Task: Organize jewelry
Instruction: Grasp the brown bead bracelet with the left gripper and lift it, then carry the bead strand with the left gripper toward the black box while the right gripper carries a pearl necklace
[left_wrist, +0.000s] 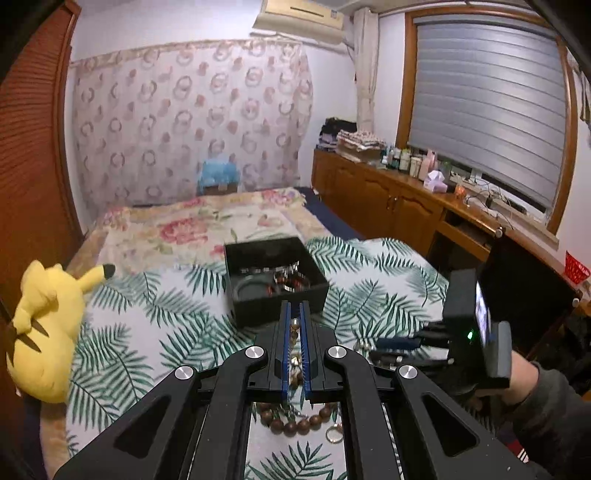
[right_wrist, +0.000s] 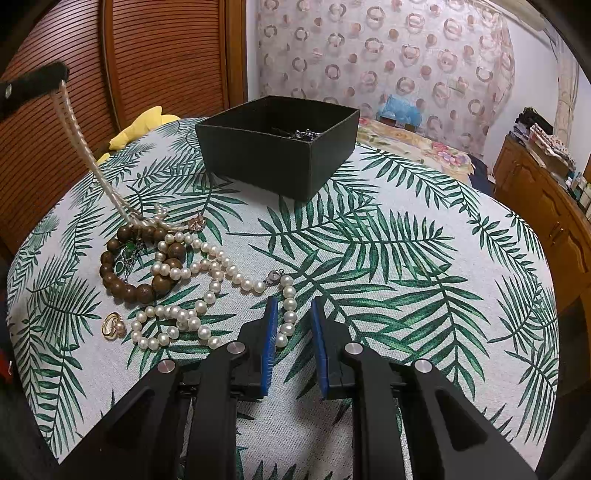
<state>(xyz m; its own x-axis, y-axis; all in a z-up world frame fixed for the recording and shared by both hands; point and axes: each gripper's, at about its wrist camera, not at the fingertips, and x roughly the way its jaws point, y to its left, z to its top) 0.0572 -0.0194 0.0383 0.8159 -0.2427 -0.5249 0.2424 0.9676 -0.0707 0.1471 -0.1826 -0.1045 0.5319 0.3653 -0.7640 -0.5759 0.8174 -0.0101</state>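
Note:
My left gripper is shut on a thin strand of small pearls. In the right wrist view that gripper hangs at the upper left, and the strand slants down from it to the jewelry pile. The pile holds a wooden bead bracelet, a green pendant, a large pearl necklace and a gold ring. My right gripper stands open low over the cloth; the necklace's end lies between its fingers, unpressed. An open black box with some jewelry inside sits farther back.
A leaf-print cloth covers the surface. A yellow plush toy lies at its left edge beside a wooden slatted door. A flowered bed lies beyond the box. A wooden cabinet with bottles runs along the right wall.

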